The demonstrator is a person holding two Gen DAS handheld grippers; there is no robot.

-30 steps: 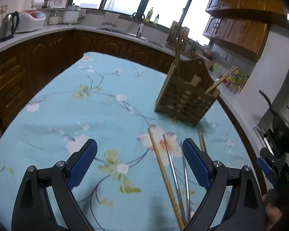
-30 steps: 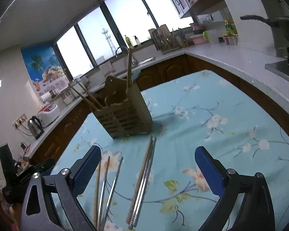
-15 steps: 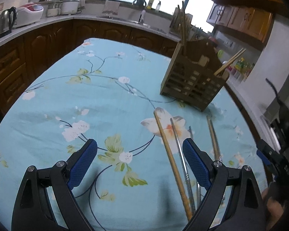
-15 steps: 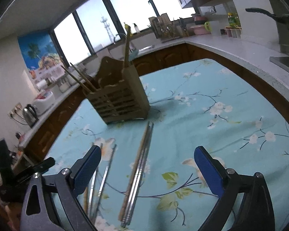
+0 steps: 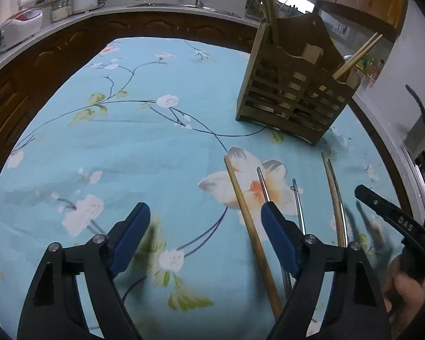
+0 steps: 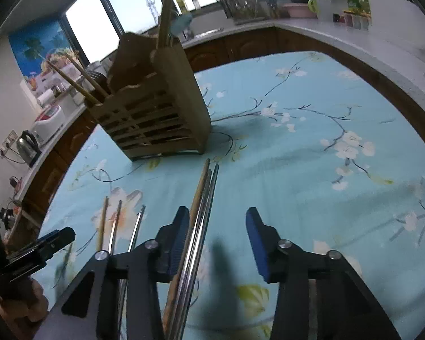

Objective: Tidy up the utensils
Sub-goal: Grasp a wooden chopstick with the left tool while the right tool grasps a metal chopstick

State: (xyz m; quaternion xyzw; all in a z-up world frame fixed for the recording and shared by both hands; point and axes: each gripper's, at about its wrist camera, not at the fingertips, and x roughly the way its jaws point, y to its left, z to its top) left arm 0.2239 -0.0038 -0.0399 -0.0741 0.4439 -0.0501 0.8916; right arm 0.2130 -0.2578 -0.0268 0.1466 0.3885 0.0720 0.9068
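Note:
A slatted wooden utensil holder stands on the floral blue tablecloth with chopsticks standing in it. Several loose wooden and metal chopsticks lie in front of it. My left gripper is open low over the cloth; a wooden chopstick lies between its fingers, close to the right finger, with metal ones just right of it. My right gripper is open low over the cloth; a bundle of one wooden and two metal chopsticks lies between its fingers, close to its left finger.
The table is ringed by wooden kitchen cabinets and a counter with a kettle and a rice cooker. A dark pan sits on the right. The other gripper shows at the right edge of the left wrist view.
Both grippers have dropped lower and moved forward toward the chopsticks and holder. The right gripper's fingers have narrowed and now lie around the chopstick bundle.

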